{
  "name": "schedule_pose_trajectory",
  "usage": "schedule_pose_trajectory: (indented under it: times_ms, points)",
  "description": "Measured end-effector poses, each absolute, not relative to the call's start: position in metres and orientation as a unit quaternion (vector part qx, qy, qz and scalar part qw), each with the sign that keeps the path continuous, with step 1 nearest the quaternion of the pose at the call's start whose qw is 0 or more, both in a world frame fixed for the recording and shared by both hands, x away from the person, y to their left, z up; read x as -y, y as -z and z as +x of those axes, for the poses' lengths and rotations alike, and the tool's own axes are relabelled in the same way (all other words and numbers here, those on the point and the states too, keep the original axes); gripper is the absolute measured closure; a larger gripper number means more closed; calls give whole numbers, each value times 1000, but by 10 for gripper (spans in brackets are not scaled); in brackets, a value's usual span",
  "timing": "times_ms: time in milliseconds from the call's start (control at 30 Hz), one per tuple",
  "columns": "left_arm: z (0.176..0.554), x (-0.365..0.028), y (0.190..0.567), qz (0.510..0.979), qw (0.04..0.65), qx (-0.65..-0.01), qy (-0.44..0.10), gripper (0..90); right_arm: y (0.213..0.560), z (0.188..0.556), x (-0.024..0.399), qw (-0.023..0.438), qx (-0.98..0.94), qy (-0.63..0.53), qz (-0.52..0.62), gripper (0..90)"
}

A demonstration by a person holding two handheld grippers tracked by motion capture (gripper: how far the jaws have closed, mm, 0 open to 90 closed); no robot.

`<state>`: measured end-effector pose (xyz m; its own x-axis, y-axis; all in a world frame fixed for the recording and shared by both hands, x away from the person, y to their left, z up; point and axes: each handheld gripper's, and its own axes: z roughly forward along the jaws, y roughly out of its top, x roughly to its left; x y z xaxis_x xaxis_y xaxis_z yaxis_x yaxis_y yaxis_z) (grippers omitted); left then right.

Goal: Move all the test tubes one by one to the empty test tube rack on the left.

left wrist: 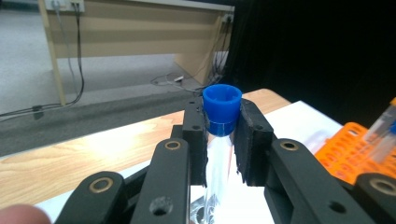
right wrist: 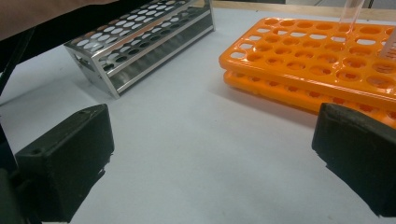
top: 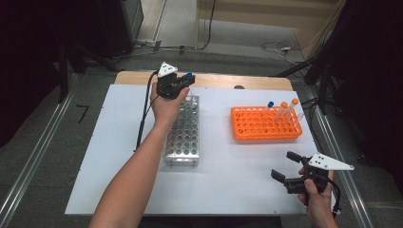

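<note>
Hovering over the far end of the metal rack (top: 183, 130), the left gripper (left wrist: 219, 135) is clamped on a blue-capped tube (left wrist: 221, 116). Misaligned, the tube could catch a hole's rim and slip. The right gripper (top: 286, 166) rests open nearby.

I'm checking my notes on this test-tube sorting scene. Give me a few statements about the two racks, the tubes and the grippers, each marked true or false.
1. The left gripper is shut on a clear tube with a blue cap. True.
2. The right gripper holds an orange-capped tube. False: its jaws stand open over the white table sheet, with nothing between them.
3. The orange plastic rack holds several capped tubes at its far right end. True.
4. The silver metal rack lies to the right of the orange rack in the high view. False: it lies to the left.
</note>
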<state>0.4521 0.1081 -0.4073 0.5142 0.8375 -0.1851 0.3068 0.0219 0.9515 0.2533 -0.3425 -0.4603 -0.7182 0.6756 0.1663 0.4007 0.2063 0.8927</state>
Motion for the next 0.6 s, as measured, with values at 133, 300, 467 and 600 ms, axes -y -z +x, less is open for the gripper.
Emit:
schedule_pose_trajectory:
  times_ms: [133, 300, 467, 600]
  points:
    - [458, -106, 413, 653, 569, -444, -231, 758, 461, 254, 343, 130, -764, -524, 353, 0]
    - [460, -100, 419, 668, 552, -439, -237, 758, 462, 254, 344, 129, -763, -523, 357, 0]
    - [461, -95, 423, 683, 534, -437, -240, 758, 462, 254, 344, 129, -762, -524, 357, 0]
    - [460, -92, 425, 695, 518, -437, -240, 756, 462, 254, 344, 130, -762, -524, 357, 0]
